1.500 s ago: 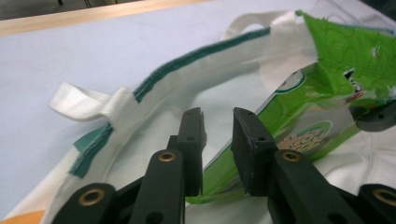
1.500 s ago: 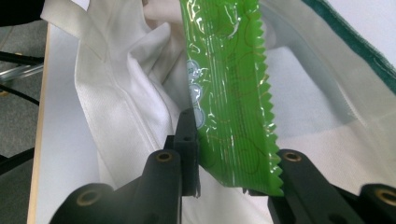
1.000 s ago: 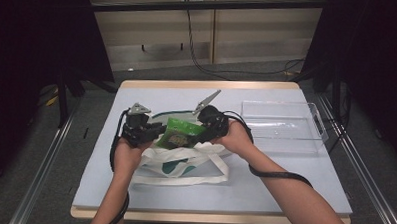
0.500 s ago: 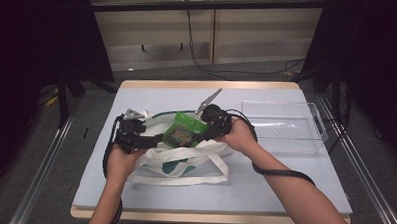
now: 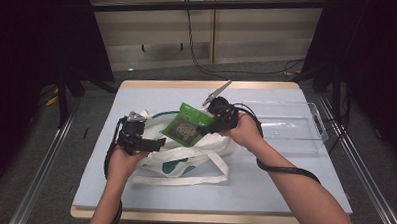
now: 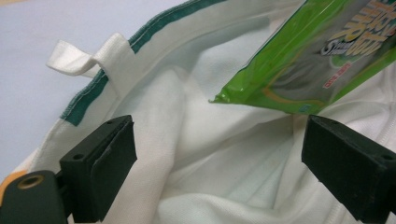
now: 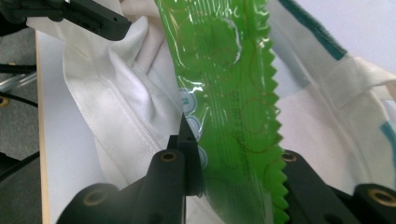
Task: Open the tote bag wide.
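Green packet (image 6: pixel 322 51) shows a blurred yellow logo; unreadable.

A light blue table (image 5: pixel 294 190) with a wooden edge carries a white tote bag (image 5: pixel 185 159) with green trim, its handles trailing toward the near side. At the bag's left, the left gripper (image 5: pixel 153 143) sits with its jaws spread, having just been opening, nothing clamped between them. The right gripper (image 5: pixel 208 126) pinches a green snack packet (image 5: pixel 186 127) and holds it tilted above the bag's mouth. A clear plastic tray (image 5: pixel 305 138) rests at the right, just beside the right hand (image 5: pixel 246 131). Black cables trail from both grippers
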`<state>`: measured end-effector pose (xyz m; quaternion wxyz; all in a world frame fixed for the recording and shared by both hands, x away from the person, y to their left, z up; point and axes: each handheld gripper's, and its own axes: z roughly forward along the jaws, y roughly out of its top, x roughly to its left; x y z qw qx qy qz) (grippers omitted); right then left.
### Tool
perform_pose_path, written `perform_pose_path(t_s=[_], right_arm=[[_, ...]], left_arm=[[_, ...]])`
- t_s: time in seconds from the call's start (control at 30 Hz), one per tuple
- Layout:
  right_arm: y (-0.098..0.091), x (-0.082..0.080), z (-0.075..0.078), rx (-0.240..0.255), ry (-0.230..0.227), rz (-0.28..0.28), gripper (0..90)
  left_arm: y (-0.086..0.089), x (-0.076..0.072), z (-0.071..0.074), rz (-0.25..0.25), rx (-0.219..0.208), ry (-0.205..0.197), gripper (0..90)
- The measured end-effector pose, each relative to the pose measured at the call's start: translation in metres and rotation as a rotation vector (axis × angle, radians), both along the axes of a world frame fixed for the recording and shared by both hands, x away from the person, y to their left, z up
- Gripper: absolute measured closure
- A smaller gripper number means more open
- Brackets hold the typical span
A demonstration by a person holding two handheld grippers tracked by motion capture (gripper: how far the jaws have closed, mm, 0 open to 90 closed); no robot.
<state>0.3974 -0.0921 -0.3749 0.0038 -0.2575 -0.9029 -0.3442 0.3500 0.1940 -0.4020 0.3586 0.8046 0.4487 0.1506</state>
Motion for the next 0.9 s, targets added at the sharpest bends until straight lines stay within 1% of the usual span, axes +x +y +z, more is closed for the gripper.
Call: perform_pose_path(t_s=[0.03,0.1,0.13,0.2,0.23,0.27,0.3,0.37,0.4,0.43,0.47,0.5,0.6,0.63,0.67,0.73,0.77,0.8,0.83,0.87,0.9], right_arm=[[-0.001,0.001,0.001,0.004,0.001,-0.004,74.7],[-0.003,0.002,0.003,0.013,0.003,-0.014,75.0],[-0.004,0.002,0.004,0.012,0.007,-0.021,75.0],[-0.005,0.002,0.007,0.02,0.004,-0.031,75.0],[-0.005,0.003,0.008,0.024,-0.004,-0.025,74.9],[-0.006,0.002,0.01,0.023,-0.004,-0.032,75.0],[-0.007,0.002,0.012,0.021,-0.012,-0.033,75.0],[-0.009,0.002,0.016,0.017,-0.013,-0.034,75.0],[-0.01,0.002,0.018,0.016,-0.019,-0.04,75.0],[-0.012,0.002,0.02,0.017,-0.024,-0.039,75.0],[-0.014,0.003,0.021,0.024,-0.024,-0.033,75.0],[-0.015,0.002,0.023,0.024,-0.017,-0.039,75.0],[-0.02,0.001,0.027,0.014,-0.026,-0.038,75.0],[-0.022,0.001,0.028,0.01,-0.028,-0.04,75.0],[-0.024,0.0,0.029,0.013,-0.03,-0.041,75.0],[-0.027,0.0,0.031,0.015,-0.031,-0.041,75.0],[-0.029,-0.001,0.032,0.009,-0.026,-0.044,75.0],[-0.03,-0.001,0.033,0.007,-0.03,-0.046,75.0],[-0.032,-0.002,0.034,0.012,-0.027,-0.046,75.0],[-0.033,-0.003,0.034,0.012,-0.032,-0.044,75.0],[-0.033,-0.004,0.035,0.008,-0.03,-0.045,75.0]], left_arm=[[0.001,0.0,0.0,-0.004,0.005,-0.002,9.9],[0.0,0.0,0.001,0.002,-0.008,-0.008,9.4],[0.001,0.0,0.002,0.003,-0.003,-0.007,9.4],[0.001,0.001,0.001,-0.002,-0.006,-0.008,9.0],[0.001,0.001,0.001,-0.001,-0.003,-0.003,8.9],[0.002,0.002,0.0,-0.011,0.015,0.002,8.6],[0.002,0.002,0.0,-0.01,0.018,0.0,8.5],[0.002,0.002,-0.001,-0.008,0.016,0.011,7.9],[0.003,0.002,0.0,-0.006,0.022,0.006,7.7],[0.002,0.001,0.0,-0.003,0.003,0.001,7.6],[0.001,0.001,0.001,0.0,0.001,-0.003,7.5],[0.001,0.001,0.001,-0.012,0.016,-0.002,7.4],[-0.002,0.001,0.0,-0.015,0.001,0.001,6.7],[-0.002,0.001,-0.001,-0.021,0.002,0.002,6.5],[-0.002,0.002,0.0,-0.036,0.017,0.006,6.5],[-0.005,0.002,0.0,-0.03,0.006,0.007,6.2],[-0.005,0.002,0.0,-0.036,0.003,0.001,6.0],[-0.006,0.002,0.002,-0.044,0.008,0.005,6.0],[-0.007,0.002,0.002,-0.049,0.015,0.001,5.9],[-0.008,0.002,0.001,-0.043,-0.001,-0.003,5.9],[-0.008,0.002,0.001,-0.041,-0.002,-0.002,5.9]])
